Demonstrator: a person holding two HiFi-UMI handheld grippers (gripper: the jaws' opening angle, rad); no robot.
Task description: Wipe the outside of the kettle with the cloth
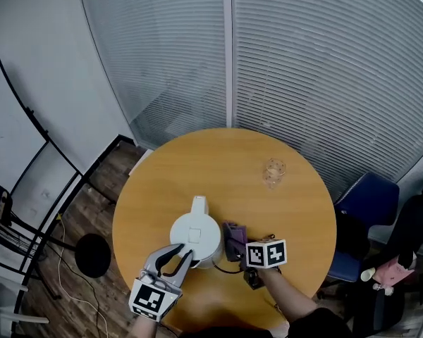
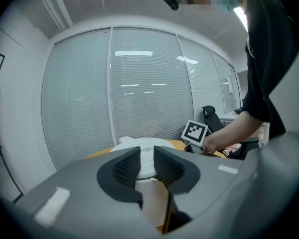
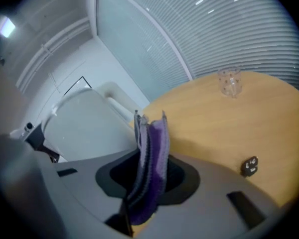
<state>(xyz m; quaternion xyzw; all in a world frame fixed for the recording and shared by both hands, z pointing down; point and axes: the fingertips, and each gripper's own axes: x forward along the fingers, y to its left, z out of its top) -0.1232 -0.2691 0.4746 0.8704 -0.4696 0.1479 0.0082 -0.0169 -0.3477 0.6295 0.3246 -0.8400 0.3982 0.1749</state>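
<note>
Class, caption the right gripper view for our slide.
Right claw clamps folded purple cloth beside white plastic kettle on round wooden table.

Smooth white plastic kettle (image 1: pixel 195 236); fuzzy purple fabric cloth (image 3: pixel 152 163); matt wood table (image 1: pixel 296 213)

In the head view the left hand-held gripper (image 1: pixel 182 253) covers the kettle (image 1: pixel 195 235) at its 7 o'clock side, handle included. The left gripper view shows only the lid above the gripper's body, so whether the pads press the handle cannot be told. The cloth (image 1: pixel 234 232) is half hidden behind the right hand-held gripper (image 1: pixel 232 248); in the right gripper view its lower end is lost in the recess between the jaws. The worktop (image 1: pixel 197 160) is covered near 5 o'clock by the person's forearm (image 1: pixel 294 303), itself cut by the bottom edge. The glass (image 1: pixel 273 170) at 1 o'clock is too small to tell its contents. A small dark object (image 3: pixel 249 166) on the worktop is too small to name.
</note>
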